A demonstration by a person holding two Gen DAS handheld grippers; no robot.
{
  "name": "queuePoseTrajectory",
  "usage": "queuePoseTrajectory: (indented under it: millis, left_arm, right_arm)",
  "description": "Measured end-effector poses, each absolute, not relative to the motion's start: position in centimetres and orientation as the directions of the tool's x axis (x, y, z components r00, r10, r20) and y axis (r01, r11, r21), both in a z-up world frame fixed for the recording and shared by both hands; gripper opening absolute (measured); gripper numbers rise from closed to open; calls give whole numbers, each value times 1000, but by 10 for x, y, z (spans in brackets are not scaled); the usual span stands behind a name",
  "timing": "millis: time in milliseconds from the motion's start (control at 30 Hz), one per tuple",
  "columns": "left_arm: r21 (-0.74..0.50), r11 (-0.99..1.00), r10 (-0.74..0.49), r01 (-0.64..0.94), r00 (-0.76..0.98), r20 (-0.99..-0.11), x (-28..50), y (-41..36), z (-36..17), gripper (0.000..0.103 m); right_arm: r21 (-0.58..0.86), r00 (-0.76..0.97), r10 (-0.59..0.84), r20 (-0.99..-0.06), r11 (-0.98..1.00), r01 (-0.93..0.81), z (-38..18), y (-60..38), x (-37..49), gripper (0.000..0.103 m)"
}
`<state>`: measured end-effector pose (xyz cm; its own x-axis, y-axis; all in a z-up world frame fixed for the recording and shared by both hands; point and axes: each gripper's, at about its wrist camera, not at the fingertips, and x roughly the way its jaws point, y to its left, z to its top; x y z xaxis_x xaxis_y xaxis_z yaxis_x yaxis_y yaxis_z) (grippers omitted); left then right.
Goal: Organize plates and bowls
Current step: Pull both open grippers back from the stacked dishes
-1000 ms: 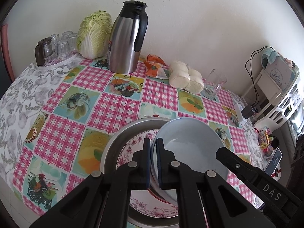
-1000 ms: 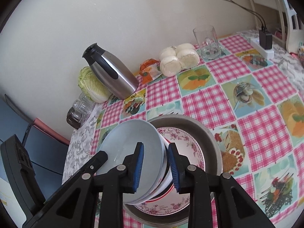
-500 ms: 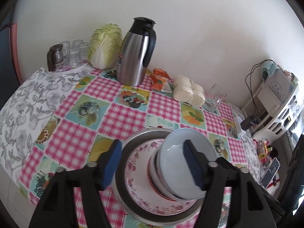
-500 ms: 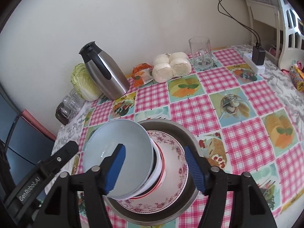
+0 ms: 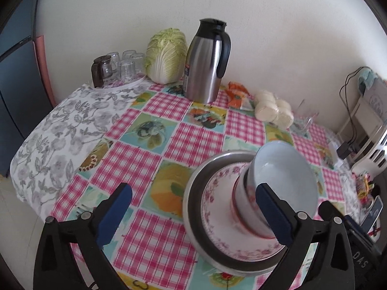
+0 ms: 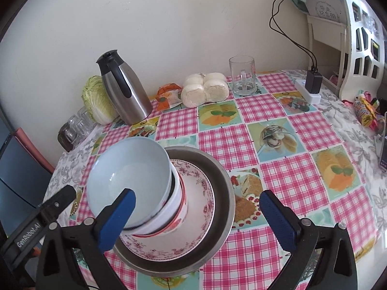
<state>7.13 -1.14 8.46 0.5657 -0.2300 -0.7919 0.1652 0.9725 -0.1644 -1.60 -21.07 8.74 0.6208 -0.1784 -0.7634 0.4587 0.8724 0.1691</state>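
A pale blue bowl (image 5: pixel 287 169) (image 6: pixel 128 169) sits tilted on top of a white bowl with a red band (image 5: pixel 244 207) (image 6: pixel 176 207). That stack stands on a floral plate (image 5: pixel 217 207) (image 6: pixel 200 186) inside a steel pan (image 5: pixel 191 205) (image 6: pixel 225 188). My left gripper (image 5: pixel 193 193) hangs near the stack, jaws opening wide, with its right pad in front of the bowls and gripping nothing. My right gripper (image 6: pixel 197 197) is also opening, spanning the plate and pan, its left pad in front of the blue bowl without pressing it.
Along the wall stand a steel thermos jug (image 5: pixel 208 65), a cabbage (image 5: pixel 167 55), a tray of glasses (image 5: pixel 118 67), a pack of buns (image 5: pixel 273 111) and a glass mug (image 6: pixel 243 76). A power strip (image 6: pixel 312 84) and white shelf (image 6: pixel 358 36) sit at the right.
Both grippers, shut on the blue bowl's rim a second ago, have opened wide and drawn back. The bowl now rests on the stack by itself.
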Motion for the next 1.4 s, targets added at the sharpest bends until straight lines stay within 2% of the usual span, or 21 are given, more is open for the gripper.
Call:
queuePoseTrajectory:
  millis: [167,800,967,1167,1400]
  left_arm:
    - [-179,969,-243,170,534,-810,61,-8,73,102]
    - [-90,983,-164,162,532,-831,37,9,56,102]
    - [-77,978,-170,195,525,-834,33,11,50,102]
    - [37,965,-105,259,515,-851,28,4,35,102]
    - [37,956,-118,292,495,-861,27,0,30,102]
  right_arm:
    - [145,609,-180,-772,884,445,82,-202,-20,103]
    - [80,543,-192,-818,896,437,52,-187,-44,103]
    - [60,518,-198,-832,897,438,43,-186,-48,103]
    - [44,494,-209,-844,891,452,36,-188,-52,103]
    - [36,474,-216,-854,884,467,30,-193,-54,103]
